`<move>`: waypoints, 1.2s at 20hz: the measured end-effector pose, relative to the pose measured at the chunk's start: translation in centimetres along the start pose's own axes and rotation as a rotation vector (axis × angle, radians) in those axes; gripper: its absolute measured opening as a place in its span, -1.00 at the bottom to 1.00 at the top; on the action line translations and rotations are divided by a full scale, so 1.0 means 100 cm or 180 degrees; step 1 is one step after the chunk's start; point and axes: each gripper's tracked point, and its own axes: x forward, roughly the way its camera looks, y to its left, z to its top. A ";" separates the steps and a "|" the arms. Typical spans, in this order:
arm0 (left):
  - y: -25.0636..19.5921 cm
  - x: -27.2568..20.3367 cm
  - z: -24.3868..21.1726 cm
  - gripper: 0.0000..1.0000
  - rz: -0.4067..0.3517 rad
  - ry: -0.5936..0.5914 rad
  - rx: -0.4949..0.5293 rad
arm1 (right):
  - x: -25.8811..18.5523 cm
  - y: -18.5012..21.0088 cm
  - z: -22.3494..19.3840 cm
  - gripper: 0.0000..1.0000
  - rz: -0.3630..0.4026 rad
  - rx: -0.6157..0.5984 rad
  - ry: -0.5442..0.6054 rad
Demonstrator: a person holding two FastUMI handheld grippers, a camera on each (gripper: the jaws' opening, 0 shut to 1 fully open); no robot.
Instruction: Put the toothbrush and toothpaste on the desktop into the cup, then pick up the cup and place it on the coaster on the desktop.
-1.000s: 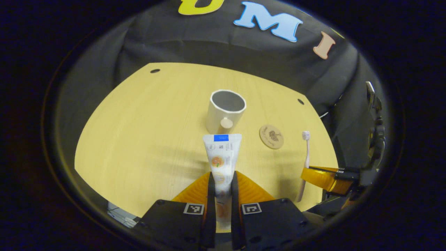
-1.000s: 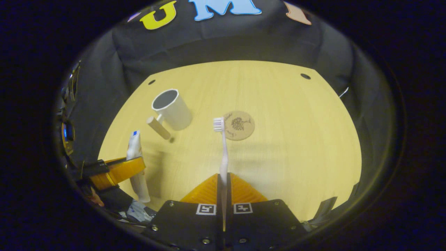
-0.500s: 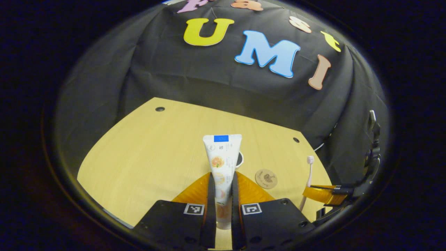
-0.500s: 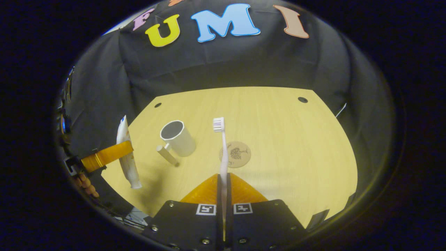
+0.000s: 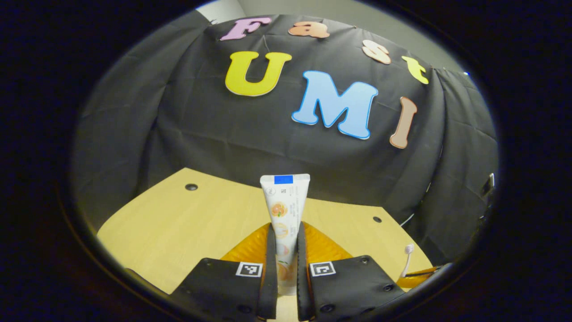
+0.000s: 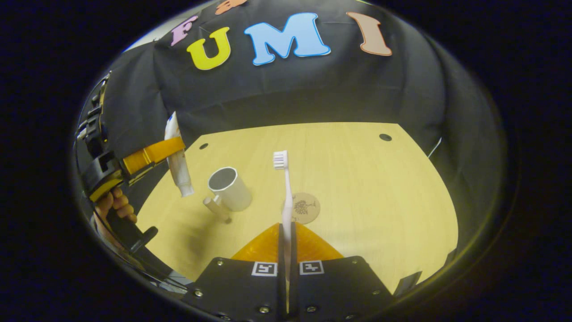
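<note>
presently, in the right gripper view, the left gripper (image 6: 172,150) sits at far left, raised above the worktop (image 6: 366,188), jaws clamped on the toothpaste (image 6: 178,167), which hangs cap-down just left of the cup (image 6: 230,195). the cup stands upright on the worktop, the coaster (image 6: 305,208) just to its right. the right gripper (image 6: 286,235) has its jaws closed narrowly on the toothbrush (image 6: 285,197), bristles pointing away.
</note>
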 end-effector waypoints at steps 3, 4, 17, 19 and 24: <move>-0.009 0.036 0.003 -0.51 -0.0149 -0.0181 0.0029 | 0.000 -0.003 -0.001 -0.93 -0.0045 0.0058 0.0012; -0.007 0.046 0.001 -0.51 -0.0150 -0.0211 0.0028 | 0.000 -0.003 -0.003 -0.93 -0.0052 0.0081 0.0028; 0.010 0.109 -0.083 -0.48 -0.0075 0.0268 0.0061 | 0.000 -0.006 -0.011 -0.93 -0.0136 0.0092 0.0088; 0.014 0.108 -0.090 -0.38 -0.0040 0.0342 0.0069 | -0.001 -0.004 -0.012 -0.92 -0.0116 0.0094 0.0103; 0.008 0.100 -0.114 -0.34 -0.0068 0.0543 0.0283 | -0.001 -0.001 -0.014 -0.92 -0.0064 0.0083 0.0109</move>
